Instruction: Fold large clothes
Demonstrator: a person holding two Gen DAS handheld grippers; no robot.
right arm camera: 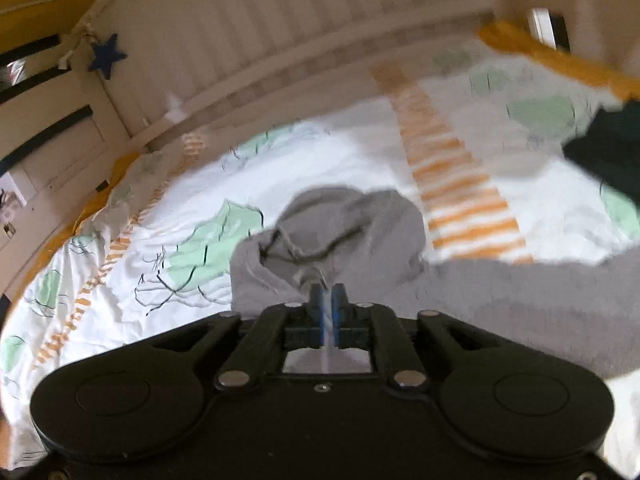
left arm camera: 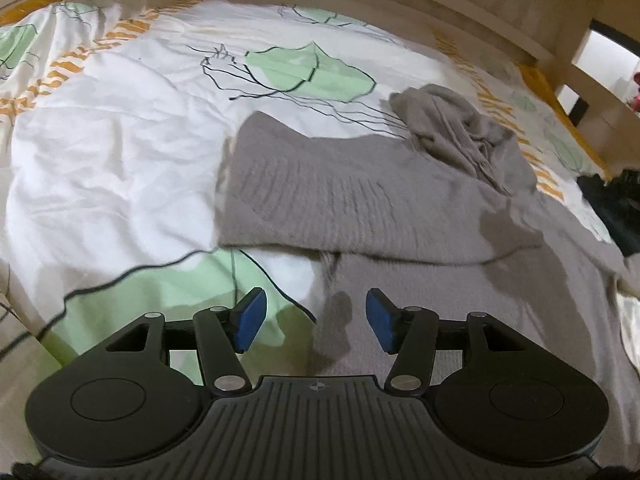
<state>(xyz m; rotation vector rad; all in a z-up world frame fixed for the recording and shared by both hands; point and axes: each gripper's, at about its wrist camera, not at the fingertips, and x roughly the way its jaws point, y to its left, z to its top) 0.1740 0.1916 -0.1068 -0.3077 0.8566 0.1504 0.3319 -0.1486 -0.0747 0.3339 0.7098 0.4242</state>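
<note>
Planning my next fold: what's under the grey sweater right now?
The grey sweater lies on the leaf-print duvet, which shows all around it. Its own lower layer sits beneath the folded-over part. Whatever is beneath that is covered.

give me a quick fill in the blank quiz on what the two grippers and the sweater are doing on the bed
1. The left gripper has its jaws ____.
2. The right gripper is shut on the ____ sweater.
3. The sweater lies on a patterned ____ with green and orange prints.
4. A dark blue ____ hangs on the headboard.

Missing words: open; grey; duvet; star
</note>
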